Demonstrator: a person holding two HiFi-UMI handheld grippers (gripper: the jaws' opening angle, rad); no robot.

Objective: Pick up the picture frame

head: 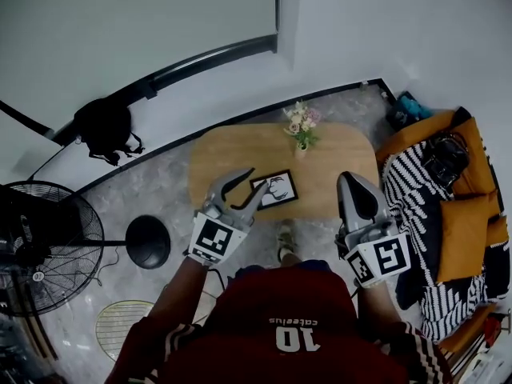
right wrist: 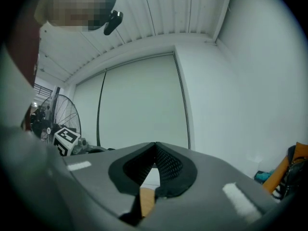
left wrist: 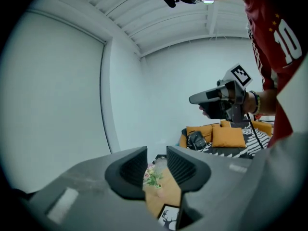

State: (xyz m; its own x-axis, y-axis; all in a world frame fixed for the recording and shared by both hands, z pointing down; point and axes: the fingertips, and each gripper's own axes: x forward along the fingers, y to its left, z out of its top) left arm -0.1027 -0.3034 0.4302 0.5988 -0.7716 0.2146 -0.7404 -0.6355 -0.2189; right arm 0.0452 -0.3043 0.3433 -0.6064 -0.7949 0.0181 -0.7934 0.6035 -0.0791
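The picture frame (head: 274,189), black-edged with a dark deer print on white, lies flat on the near side of the oval wooden table (head: 240,150). It also shows low in the left gripper view as the picture frame (left wrist: 169,219). My left gripper (head: 258,178) hovers over the frame's left edge, open, with nothing between its fingers; in its own view the left gripper (left wrist: 156,165) shows a clear gap. My right gripper (head: 350,178) is held above the table's near right corner, shut and empty. In its own view the right gripper (right wrist: 155,147) has its tips touching.
A small vase of flowers (head: 302,126) stands at the table's far side. A sofa (head: 460,214) with orange cushions and a striped blanket sits right. A standing fan (head: 40,246), a round black base (head: 148,241) and a black bag (head: 104,126) are left.
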